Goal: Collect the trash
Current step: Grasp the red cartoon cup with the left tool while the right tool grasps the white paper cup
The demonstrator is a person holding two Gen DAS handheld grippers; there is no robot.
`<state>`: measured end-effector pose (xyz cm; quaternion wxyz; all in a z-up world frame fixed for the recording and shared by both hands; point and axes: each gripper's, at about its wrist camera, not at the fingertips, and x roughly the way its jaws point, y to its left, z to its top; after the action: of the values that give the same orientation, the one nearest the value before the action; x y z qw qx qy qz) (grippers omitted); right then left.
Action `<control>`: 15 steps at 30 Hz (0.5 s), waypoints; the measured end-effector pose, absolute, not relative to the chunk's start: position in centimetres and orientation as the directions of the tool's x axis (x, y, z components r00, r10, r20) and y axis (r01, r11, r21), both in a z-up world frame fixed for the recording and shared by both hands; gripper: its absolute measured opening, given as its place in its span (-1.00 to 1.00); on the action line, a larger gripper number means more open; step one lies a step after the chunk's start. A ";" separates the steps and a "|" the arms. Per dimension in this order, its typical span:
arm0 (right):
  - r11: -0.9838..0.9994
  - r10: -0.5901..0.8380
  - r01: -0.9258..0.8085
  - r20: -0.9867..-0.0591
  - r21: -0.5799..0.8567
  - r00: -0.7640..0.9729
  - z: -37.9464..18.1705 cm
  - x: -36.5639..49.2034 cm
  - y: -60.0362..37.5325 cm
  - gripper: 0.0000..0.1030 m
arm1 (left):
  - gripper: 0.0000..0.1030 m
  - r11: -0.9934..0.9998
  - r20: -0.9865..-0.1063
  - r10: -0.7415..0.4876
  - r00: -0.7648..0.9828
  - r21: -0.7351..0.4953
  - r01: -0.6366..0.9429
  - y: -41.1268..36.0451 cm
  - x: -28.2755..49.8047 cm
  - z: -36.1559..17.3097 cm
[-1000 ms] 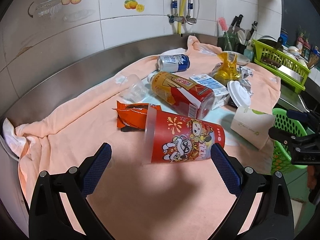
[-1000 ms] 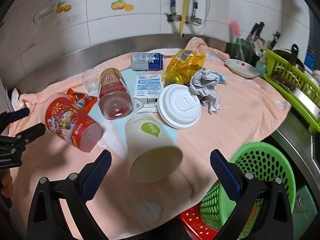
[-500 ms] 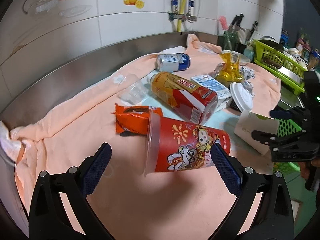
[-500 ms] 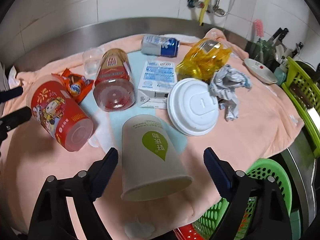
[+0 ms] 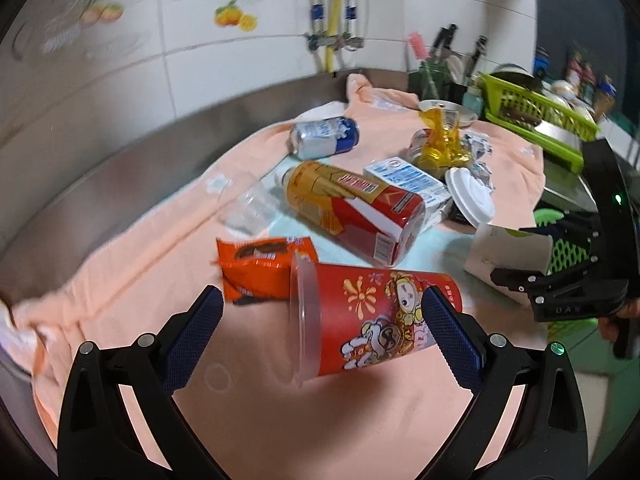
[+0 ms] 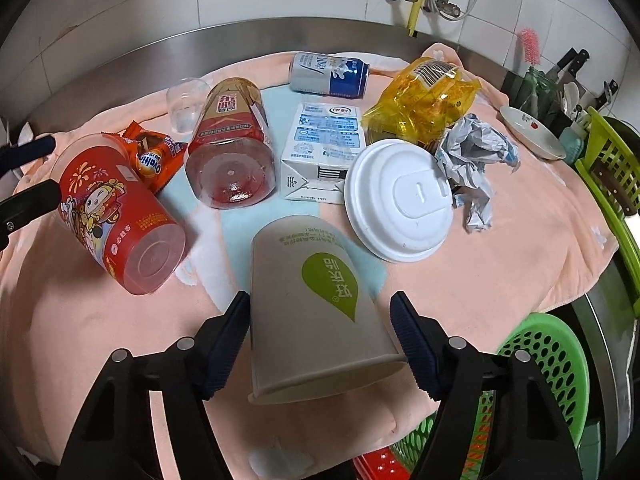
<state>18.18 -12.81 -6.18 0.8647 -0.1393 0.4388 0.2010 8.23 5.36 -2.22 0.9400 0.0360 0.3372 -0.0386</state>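
A red printed plastic cup (image 5: 376, 316) (image 6: 116, 216) lies on its side on the peach towel (image 5: 320, 420). My left gripper (image 5: 320, 300) stands open around it, the right pad by its base, the left pad well clear of its lid. A beige paper cup with a green leaf (image 6: 316, 304) (image 5: 508, 248) lies on its side near the towel's front edge. My right gripper (image 6: 319, 300) straddles it, jaws closing; the left pad touches the cup and the right pad is just off it.
On the towel lie an orange snack wrapper (image 6: 156, 156), a red-labelled bottle (image 6: 232, 148), a clear small cup (image 6: 186, 104), a milk carton (image 6: 324, 152), a blue can (image 6: 328, 74), a white lid (image 6: 400, 200), crumpled paper (image 6: 476, 160) and yellow plastic (image 6: 424, 100). Green basket (image 6: 548, 364) sits below right.
My right gripper came forward and down over the paper cup and its jaws narrowed around it. The left gripper stayed open at the red cup, rolling slightly.
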 end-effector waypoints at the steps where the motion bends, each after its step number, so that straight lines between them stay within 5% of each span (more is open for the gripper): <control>1: 0.881 0.224 -0.469 -0.815 -0.065 0.535 -6.2 18.2 -12.8 0.34 | 0.90 0.993 -0.637 -0.051 0.769 0.052 0.108 5.3 8.3 -2.2; 15: 0.890 0.238 -0.455 -0.807 -0.043 0.541 -6.1 17.8 -13.6 0.32 | 0.87 0.985 -0.687 -0.166 0.708 -0.148 0.088 6.8 9.6 -4.2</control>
<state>17.83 -13.57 -6.07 0.8689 -0.1244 0.4356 0.1993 9.56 6.79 -4.19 0.9226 -0.0522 0.3760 -0.0689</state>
